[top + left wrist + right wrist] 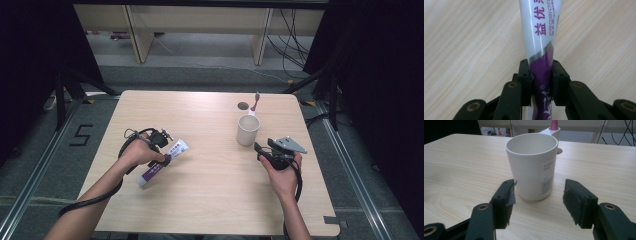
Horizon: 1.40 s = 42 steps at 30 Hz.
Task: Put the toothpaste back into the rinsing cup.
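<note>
On the left half of the wooden worktop (210,195) lies a toothpaste tube (164,160), white at one end and purple at the other, set at a slant with its white end toward the middle of the worktop. The left gripper (161,158) has its fingers (525,75) pressed against both sides of the tube's purple part, just below the silver band, so the tube is clamped between them; the tube's white printed end runs away from the fingers across the wood. The person's left hand (137,154) wraps the gripper's body, its cable looping behind

To the right, a white cup (248,129) stands upright, a label on its side, with a pink-handled toothbrush (255,103) in a holder on its far side. The right gripper (260,151) sits near the cup, its fingers (505,200) spread wide with nothing between them, the cup just ahead of them and untouched
</note>
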Available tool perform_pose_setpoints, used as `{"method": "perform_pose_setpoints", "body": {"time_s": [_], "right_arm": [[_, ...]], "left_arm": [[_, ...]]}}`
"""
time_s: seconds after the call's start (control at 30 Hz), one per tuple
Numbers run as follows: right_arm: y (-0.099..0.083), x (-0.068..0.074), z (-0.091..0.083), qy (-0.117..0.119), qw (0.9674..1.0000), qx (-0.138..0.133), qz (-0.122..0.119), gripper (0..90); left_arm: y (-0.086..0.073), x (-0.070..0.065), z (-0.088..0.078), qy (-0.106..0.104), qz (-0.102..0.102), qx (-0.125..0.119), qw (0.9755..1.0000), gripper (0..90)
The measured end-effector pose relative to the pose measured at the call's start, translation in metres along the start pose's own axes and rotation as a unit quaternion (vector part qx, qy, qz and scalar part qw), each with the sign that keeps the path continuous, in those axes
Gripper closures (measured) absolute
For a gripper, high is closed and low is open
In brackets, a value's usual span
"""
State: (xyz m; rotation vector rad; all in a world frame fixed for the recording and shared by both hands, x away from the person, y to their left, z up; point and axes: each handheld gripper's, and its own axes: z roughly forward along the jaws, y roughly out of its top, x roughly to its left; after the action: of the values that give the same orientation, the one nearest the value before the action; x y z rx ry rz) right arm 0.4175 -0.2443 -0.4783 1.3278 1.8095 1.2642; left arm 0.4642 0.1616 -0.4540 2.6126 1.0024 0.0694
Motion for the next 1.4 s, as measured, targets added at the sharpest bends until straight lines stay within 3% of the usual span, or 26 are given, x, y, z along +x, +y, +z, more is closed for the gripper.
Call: {"method": "perform_pose_setpoints", "body": {"time_s": [0.1, 0.17, 0.37, 0.4, 0.43, 0.47, 0.5, 0.53, 0.57, 0.6, 0.7, 0.73, 0.77, 0.83, 0.9, 0.97, 1.03, 1.07, 1.1, 1.17, 1.2, 1.27, 1.3, 1.33, 1.37, 1.4], "right_arm": [[0.000, 0.000, 0.000, 0.001, 1.0000, -0.003, 0.001, 42.9], [0.000, 0.001, -0.001, 0.004, 1.0000, -0.001, 0.004, 42.9], [0.000, 0.001, -0.001, 0.000, 1.0000, 0.001, 0.000, 42.9], [0.000, 0.005, -0.002, -0.004, 0.9998, 0.004, 0.017, 42.9], [0.000, 0.003, -0.001, -0.001, 1.0000, 0.003, 0.006, 42.9], [0.000, 0.005, -0.001, -0.002, 0.9999, 0.005, 0.016, 42.9], [0.000, 0.002, -0.001, -0.003, 1.0000, 0.000, -0.005, 42.9], [0.000, 0.002, 0.000, -0.004, 0.9999, -0.001, -0.010, 42.9], [0.000, 0.005, -0.001, 0.001, 0.9999, 0.003, 0.011, 42.9], [0.000, 0.002, -0.001, 0.000, 1.0000, -0.001, -0.008, 42.9], [0.000, 0.002, -0.001, -0.006, 0.9999, 0.000, -0.010, 42.9], [0.000, 0.002, -0.001, -0.003, 1.0000, -0.003, -0.007, 42.9], [0.000, 0.004, -0.001, -0.003, 1.0000, -0.002, 0.006, 42.9], [0.000, 0.003, -0.002, -0.003, 1.0000, 0.001, 0.004, 42.9], [0.000, 0.004, -0.002, -0.002, 0.9999, 0.004, 0.010, 43.0], [0.000, 0.004, -0.002, -0.002, 0.9999, 0.003, 0.011, 43.0], [0.000, 0.002, -0.002, -0.005, 1.0000, 0.000, -0.002, 42.9], [0.000, 0.002, -0.002, -0.005, 1.0000, -0.001, -0.005, 43.0], [0.000, 0.002, -0.002, -0.007, 0.9999, -0.002, -0.007, 42.9], [0.001, 0.002, -0.003, -0.009, 0.9999, -0.002, -0.006, 43.0], [0.001, 0.001, -0.003, -0.009, 0.9999, -0.003, -0.011, 42.9], [0.000, 0.002, -0.002, -0.006, 1.0000, -0.002, -0.006, 43.0], [0.000, 0.002, -0.001, -0.001, 1.0000, -0.002, -0.001, 42.9], [0.000, 0.002, -0.002, -0.001, 1.0000, -0.001, 0.000, 43.0], [0.000, 0.001, -0.002, -0.009, 0.9999, -0.003, -0.011, 43.0], [0.000, 0.002, -0.002, -0.008, 0.9999, -0.003, -0.010, 43.0]], "left_arm": [[-0.003, 0.003, -0.005, -0.003, 0.000, -0.032, 0.9995, 73.4], [-0.005, 0.002, -0.007, -0.005, -0.017, -0.059, 0.9981, 73.4], [-0.012, 0.005, -0.017, 0.010, -0.010, -0.109, 0.9940, 73.5], [-0.013, 0.006, -0.019, 0.011, -0.008, -0.119, 0.9928, 73.5], [-0.014, 0.005, -0.018, 0.012, -0.014, -0.135, 0.9907, 73.5], [-0.015, 0.005, -0.020, 0.014, -0.016, -0.142, 0.9896, 73.5], [-0.016, 0.005, -0.020, 0.019, -0.021, -0.152, 0.9879, 73.6], [-0.017, 0.005, -0.020, 0.022, -0.018, -0.165, 0.9858, 73.5], [-0.019, 0.005, -0.020, 0.026, -0.022, -0.181, 0.9829, 73.5], [-0.020, 0.005, -0.020, 0.027, -0.026, -0.188, 0.9816, 73.6], [-0.022, 0.006, -0.019, 0.033, -0.032, -0.221, 0.9742, 73.6], [-0.024, 0.005, -0.019, 0.034, -0.032, -0.238, 0.9700, 73.6], [-0.024, 0.005, -0.020, 0.036, -0.032, -0.245, 0.9682, 73.6], [-0.025, 0.003, -0.020, 0.041, -0.037, -0.269, 0.9614, 73.6], [-0.026, 0.002, -0.020, 0.039, -0.040, -0.286, 0.9567, 73.6], [-0.027, 0.000, -0.018, 0.035, -0.055, -0.316, 0.9464, 73.6], [-0.029, 0.000, -0.019, 0.037, -0.054, -0.324, 0.9437, 73.6], [-0.029, -0.001, -0.018, 0.040, -0.056, -0.339, 0.9382, 73.6], [-0.029, -0.001, -0.018, 0.038, -0.056, -0.344, 0.9364, 73.6], [-0.031, -0.002, -0.018, 0.045, -0.055, -0.360, 0.9302, 73.6], [-0.032, -0.002, -0.018, 0.046, -0.058, -0.373, 0.9249, 73.6], [-0.033, -0.002, -0.017, 0.044, -0.061, -0.392, 0.9170, 73.7], [-0.034, -0.003, -0.017, 0.046, -0.062, -0.397, 0.9144, 73.7], [-0.034, -0.003, -0.017, 0.045, -0.066, -0.413, 0.9073, 73.6], [-0.035, -0.003, -0.017, 0.044, -0.065, -0.420, 0.9039, 73.6], [-0.035, -0.004, -0.017, 0.047, -0.066, -0.423, 0.9024, 73.6]]}}
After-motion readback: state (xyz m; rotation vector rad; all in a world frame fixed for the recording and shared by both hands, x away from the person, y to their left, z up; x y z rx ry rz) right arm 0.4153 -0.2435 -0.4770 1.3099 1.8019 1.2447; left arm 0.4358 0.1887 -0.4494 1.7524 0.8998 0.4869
